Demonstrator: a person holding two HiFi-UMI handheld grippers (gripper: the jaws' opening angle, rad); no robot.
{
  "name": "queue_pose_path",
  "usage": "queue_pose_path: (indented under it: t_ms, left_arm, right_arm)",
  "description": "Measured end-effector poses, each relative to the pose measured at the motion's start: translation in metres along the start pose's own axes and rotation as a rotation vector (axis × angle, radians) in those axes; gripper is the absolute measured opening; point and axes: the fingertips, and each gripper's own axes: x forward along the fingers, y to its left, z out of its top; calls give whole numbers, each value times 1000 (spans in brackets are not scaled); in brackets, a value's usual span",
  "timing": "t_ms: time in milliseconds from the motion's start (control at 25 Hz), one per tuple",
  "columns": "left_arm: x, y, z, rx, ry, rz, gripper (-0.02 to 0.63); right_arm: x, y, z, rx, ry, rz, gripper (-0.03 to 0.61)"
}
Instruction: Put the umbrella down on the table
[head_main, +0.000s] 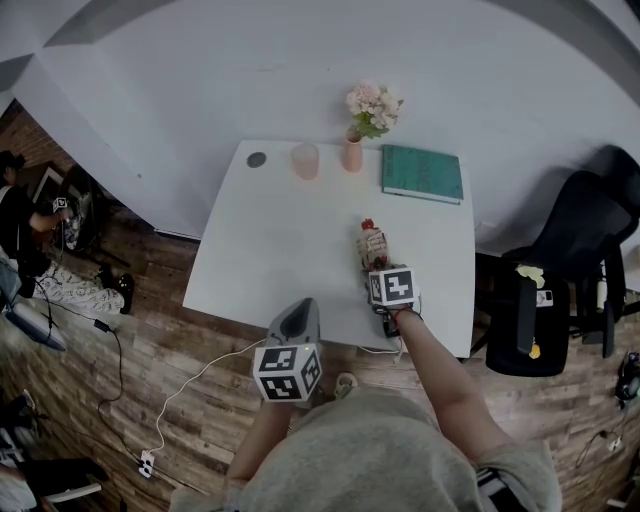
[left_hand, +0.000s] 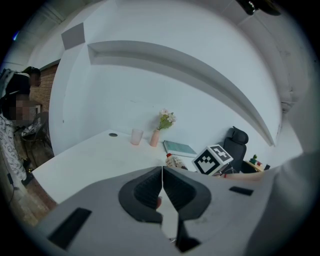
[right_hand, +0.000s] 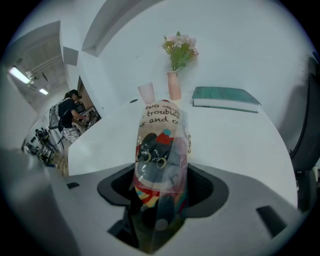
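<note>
Okay, right gripper (right_hand: 162, 189) is clamped on the umbrella (right_hand: 160, 145), jaws pinching its lower end so the sleeved, cartoon-printed body sticks straight out ahead. Beneath it stretches the table (right_hand: 235, 145); I can't tell whether the umbrella touches it. Holding it low and lengthwise should let me lay it flat, I reckon. Beyond its tip stand a cup (right_hand: 146, 92) and a flower vase (right_hand: 174, 85), with a book (right_hand: 225, 97) further right, all well apart from it. Left gripper (left_hand: 161, 187) is pressed together on nothing, parked by the table's near edge.
</note>
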Motion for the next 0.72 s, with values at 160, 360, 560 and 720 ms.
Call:
queue_pose_path:
  t_ms: [160, 360, 560, 720]
  left_arm:
    - [1, 2, 1, 3, 5, 3, 9]
    - [2, 3, 2, 2, 5, 2, 8]
    - [2, 2, 1, 6, 8, -5, 8]
    - [-3, 2, 2, 6, 9, -6, 9]
  right_arm:
    - [9, -2, -3, 7, 39, -11, 273]
    - [14, -3, -4, 6, 63, -23, 273]
    - [16, -4, -3, -3, 63, -28, 275]
    - [17, -3, -3, -4, 65, -27, 275]
